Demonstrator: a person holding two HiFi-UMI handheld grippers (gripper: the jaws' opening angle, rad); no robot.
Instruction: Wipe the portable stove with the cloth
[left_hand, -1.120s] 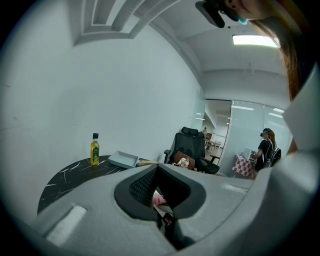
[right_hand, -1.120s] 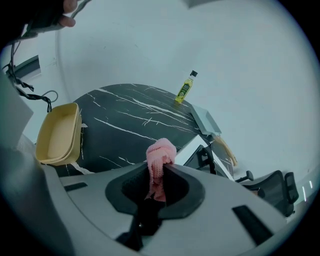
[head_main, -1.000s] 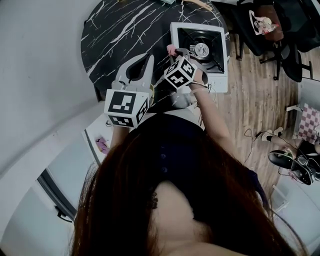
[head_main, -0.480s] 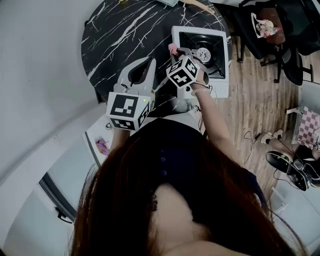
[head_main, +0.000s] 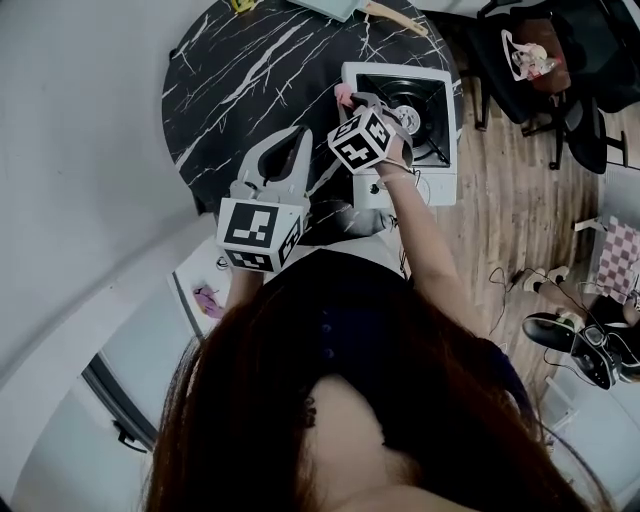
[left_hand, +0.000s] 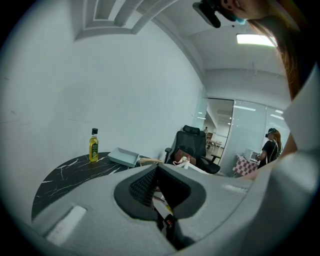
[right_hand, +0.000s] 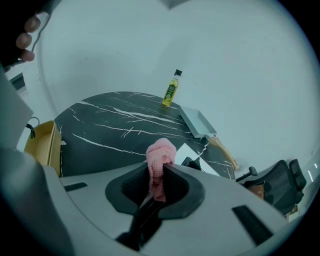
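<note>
Cloth: a pink cloth (right_hand: 161, 152) is bunching up from between the right gripper's (right_hand: 159, 170) jaws, which are clamping it.
Portable stove: a white stove (head_main: 447, 175) with a black top is sitting at the edge of the round black marble table (head_main: 250, 70); the cloth is hanging at its left edge, and contact cannot be told.
Left gripper: the left gripper (left_hand: 156, 167) is hovering beside the stove, jaw tips meeting, holding nothing.
Beyond: a yellow oil bottle (right_hand: 171, 90) is standing at the table's far side, near a grey tray (right_hand: 197, 121).

Left gripper (head_main: 292, 140) closed and empty, right gripper (head_main: 352, 100) just ahead, clamped on cloth (right_hand: 161, 150)
</note>
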